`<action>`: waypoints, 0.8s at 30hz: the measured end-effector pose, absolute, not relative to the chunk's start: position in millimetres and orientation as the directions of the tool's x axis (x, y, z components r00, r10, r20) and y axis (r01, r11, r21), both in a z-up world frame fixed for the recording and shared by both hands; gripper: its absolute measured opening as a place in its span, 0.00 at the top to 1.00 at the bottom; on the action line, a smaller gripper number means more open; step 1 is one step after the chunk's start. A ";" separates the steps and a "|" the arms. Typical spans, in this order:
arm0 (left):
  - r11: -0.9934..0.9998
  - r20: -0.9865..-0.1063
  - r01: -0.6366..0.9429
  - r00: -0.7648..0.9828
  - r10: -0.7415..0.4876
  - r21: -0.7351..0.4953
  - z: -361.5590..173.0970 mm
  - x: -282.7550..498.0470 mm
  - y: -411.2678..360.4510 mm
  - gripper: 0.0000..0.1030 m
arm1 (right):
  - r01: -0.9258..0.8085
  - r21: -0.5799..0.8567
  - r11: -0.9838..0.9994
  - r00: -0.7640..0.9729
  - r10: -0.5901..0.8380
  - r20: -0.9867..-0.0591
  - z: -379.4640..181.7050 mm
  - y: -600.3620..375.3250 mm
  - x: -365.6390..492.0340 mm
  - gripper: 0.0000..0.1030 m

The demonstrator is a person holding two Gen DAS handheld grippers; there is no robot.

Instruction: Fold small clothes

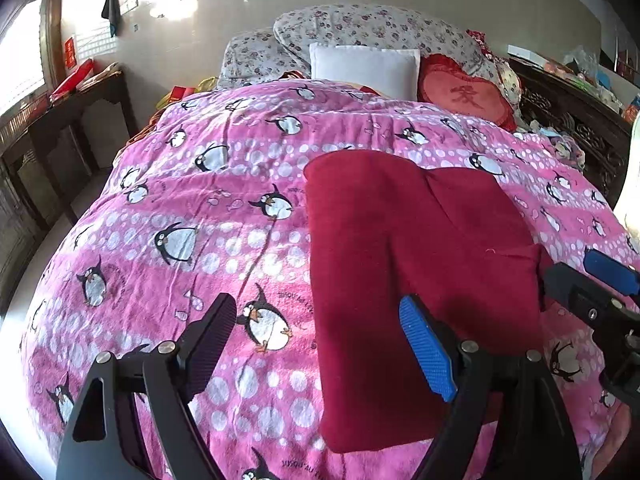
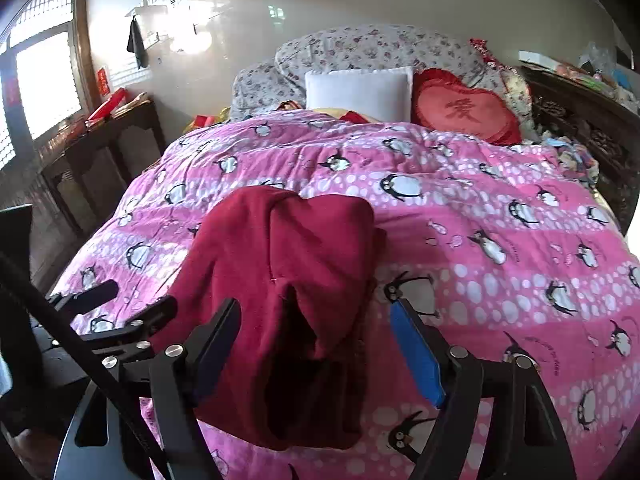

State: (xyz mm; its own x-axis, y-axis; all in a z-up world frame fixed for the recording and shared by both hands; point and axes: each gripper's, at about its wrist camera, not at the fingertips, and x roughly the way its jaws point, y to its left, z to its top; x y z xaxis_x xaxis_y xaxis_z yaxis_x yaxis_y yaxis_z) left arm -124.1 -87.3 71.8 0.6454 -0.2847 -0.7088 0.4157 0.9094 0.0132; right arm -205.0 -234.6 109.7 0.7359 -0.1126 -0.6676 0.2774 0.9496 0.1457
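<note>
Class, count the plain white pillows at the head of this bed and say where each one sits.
1. The white pillow leans against the floral bedding, left of the red heart cushion. Others may be hidden.

Both wrist cameras look down close over the same bed (image 1: 200, 240).

Pink penguin blanket (image 1: 224, 216) is covering the bed; white pillow (image 1: 364, 68) and red heart cushion (image 1: 464, 94) are leaning against flowered bedding (image 1: 376, 26) at its head; dark wooden table (image 2: 108, 140) is standing beside the window (image 2: 44, 80).
</note>
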 end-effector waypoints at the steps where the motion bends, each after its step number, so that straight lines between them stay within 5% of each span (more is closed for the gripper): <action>1: 0.911 -0.709 0.412 0.646 -0.284 0.010 72.5 -124.5 -85.6 0.19 | 0.283 0.142 0.948 0.736 -0.120 -0.666 109.7 -234.6 -206.8 0.18; 24: 0.914 -0.680 0.405 0.671 -0.296 0.001 82.1 -133.4 -83.3 0.19 | 0.312 0.170 0.935 0.722 -0.117 -0.682 107.6 -237.5 -212.5 0.11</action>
State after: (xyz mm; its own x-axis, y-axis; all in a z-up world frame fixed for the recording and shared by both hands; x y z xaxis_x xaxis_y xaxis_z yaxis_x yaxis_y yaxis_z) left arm -133.4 -83.3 82.1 0.6711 -0.2961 -0.6797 0.4048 0.9144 0.0014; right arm -212.5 -237.5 107.6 0.7215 -0.1170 -0.6824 0.3121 0.9348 0.1698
